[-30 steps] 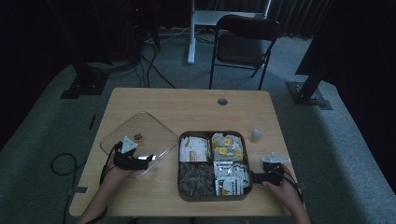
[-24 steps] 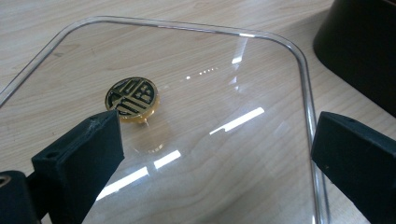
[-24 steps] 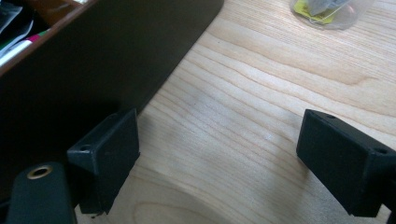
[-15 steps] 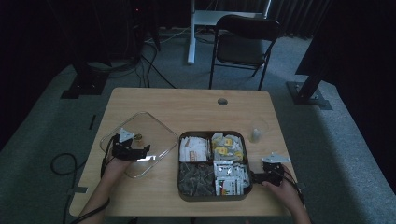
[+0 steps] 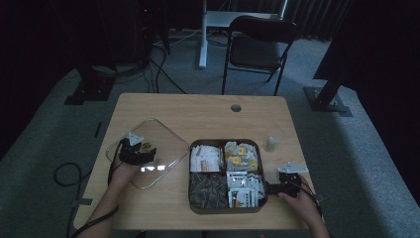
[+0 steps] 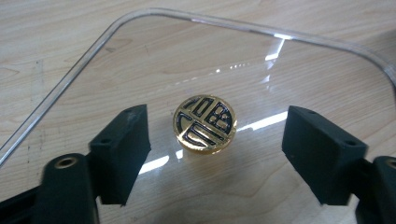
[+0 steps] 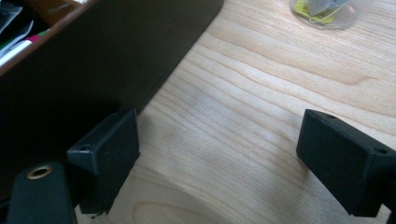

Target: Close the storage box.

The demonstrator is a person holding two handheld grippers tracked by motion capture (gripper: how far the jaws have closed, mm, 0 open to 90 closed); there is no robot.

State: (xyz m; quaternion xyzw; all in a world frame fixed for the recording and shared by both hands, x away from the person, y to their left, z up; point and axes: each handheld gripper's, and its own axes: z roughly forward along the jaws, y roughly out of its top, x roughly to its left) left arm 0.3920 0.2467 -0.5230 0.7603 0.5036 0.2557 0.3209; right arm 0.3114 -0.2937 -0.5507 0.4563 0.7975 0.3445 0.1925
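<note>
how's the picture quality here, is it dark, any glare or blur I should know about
High view: dim overall, black toward the room's edges, a bright glare patch on the clear lid. Left gripper view: well lit and sharp on the gold knob, white streaks of reflected light across the lid, nearest jaw parts slightly soft. Right gripper view: bright wood grain, the tray wall in deep shadow, the plastic cup cut off at the top edge.

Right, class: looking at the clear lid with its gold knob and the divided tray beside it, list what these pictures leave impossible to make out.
- Print on the packets in the tray: too small and dim in the high view.
- Contents of the small clear cup: cut off by the top edge in the right gripper view.
- Tray compartments: hidden by its dark wall there.
- Far edge of the lid: cut off in the left gripper view, right of the knob.
</note>
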